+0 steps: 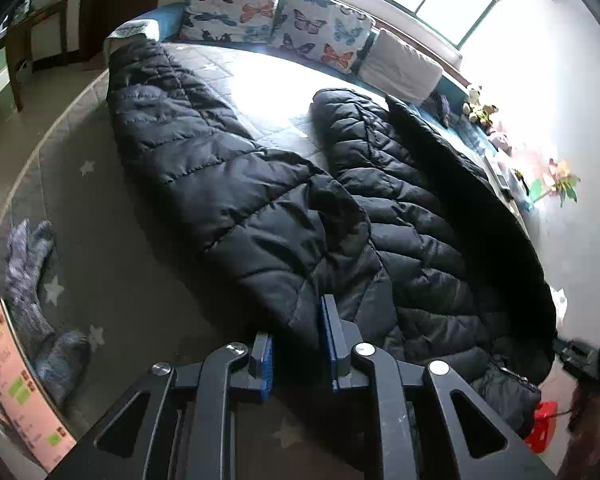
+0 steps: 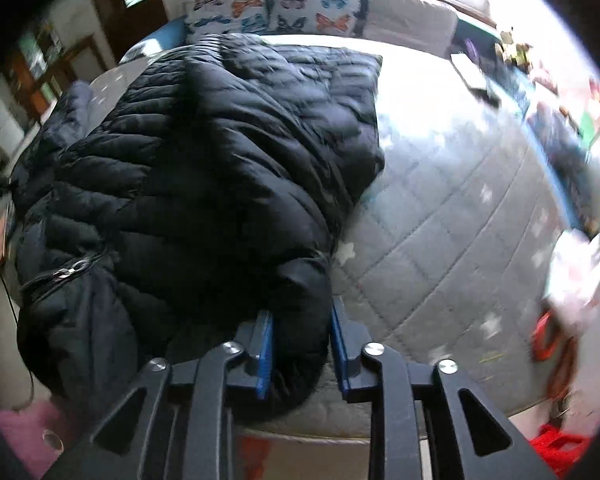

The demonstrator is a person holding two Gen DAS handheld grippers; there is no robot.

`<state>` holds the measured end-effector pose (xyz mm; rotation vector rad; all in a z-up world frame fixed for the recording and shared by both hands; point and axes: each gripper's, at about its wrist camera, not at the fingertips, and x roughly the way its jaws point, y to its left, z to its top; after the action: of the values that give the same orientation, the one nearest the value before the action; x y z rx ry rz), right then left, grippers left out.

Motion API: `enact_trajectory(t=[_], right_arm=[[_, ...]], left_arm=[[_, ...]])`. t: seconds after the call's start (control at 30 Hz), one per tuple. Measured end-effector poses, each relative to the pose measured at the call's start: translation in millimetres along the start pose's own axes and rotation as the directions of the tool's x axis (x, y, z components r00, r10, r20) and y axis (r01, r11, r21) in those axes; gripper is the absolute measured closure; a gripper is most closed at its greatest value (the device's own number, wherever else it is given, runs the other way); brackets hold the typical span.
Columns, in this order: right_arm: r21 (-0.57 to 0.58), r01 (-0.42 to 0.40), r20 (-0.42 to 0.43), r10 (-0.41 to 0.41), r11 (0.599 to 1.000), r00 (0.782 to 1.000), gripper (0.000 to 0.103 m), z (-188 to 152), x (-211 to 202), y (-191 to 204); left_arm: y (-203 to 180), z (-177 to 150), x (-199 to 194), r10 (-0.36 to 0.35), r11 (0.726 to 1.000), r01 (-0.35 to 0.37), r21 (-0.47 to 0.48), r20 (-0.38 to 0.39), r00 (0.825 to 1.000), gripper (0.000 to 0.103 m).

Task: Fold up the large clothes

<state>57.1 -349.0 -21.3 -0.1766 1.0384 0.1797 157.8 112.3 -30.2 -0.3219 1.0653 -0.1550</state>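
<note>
Nearest the mattress (image 2: pixel 440 216) edge, the right gripper (image 2: pixel 302 344) has its blue pads either side of a fold of the black puffer jacket (image 2: pixel 204 152); whether they pinch it I cannot tell. Further along the mattress, the left gripper (image 1: pixel 296 344) hovers, jaws parted, over the jacket's hem. Beyond the jacket, butterfly pillows (image 1: pixel 276 20) line the mattress's far side.
</note>
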Motion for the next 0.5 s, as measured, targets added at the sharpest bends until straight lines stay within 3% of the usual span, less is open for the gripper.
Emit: enact_trajectory(t=[0.03, 0.1, 0.2, 0.37, 0.4, 0.5], right_arm=[[-0.04, 0.011, 0.01, -0.01, 0.999, 1.0, 0.044, 6, -10, 5], [-0.098, 0.036, 0.05, -0.031, 0.995, 0.998, 0.032, 14, -28, 10], [-0.17, 0.058, 0.094, -0.043, 0.984, 0.995, 0.032, 35, -38, 24], [-0.291, 0.115, 0.142, -0.076, 0.95, 0.987, 0.032, 86, -22, 66], [-0.321, 0.127, 0.148, -0.082, 0.938, 0.986, 0.032, 95, -16, 77], [-0.385, 0.183, 0.174, -0.123, 0.905, 0.977, 0.032, 125, 9, 104]], left_arm=[[-1, 0, -3, 0.011, 1.0, -0.011, 0.01, -0.011, 1.0, 0.077], [0, -1, -10, 0.012, 1.0, -0.012, 0.021, -0.027, 1.0, 0.076], [17, 2, -20, -0.011, 1.0, 0.012, 0.014, -0.045, 0.999, 0.076], [25, -6, -60, -0.014, 0.999, 0.013, 0.041, 0.006, 1.0, 0.074], [26, -7, -68, -0.013, 0.999, 0.012, 0.047, 0.018, 1.0, 0.07], [28, -6, -82, -0.001, 0.998, -0.002, 0.058, 0.051, 0.999, 0.048]])
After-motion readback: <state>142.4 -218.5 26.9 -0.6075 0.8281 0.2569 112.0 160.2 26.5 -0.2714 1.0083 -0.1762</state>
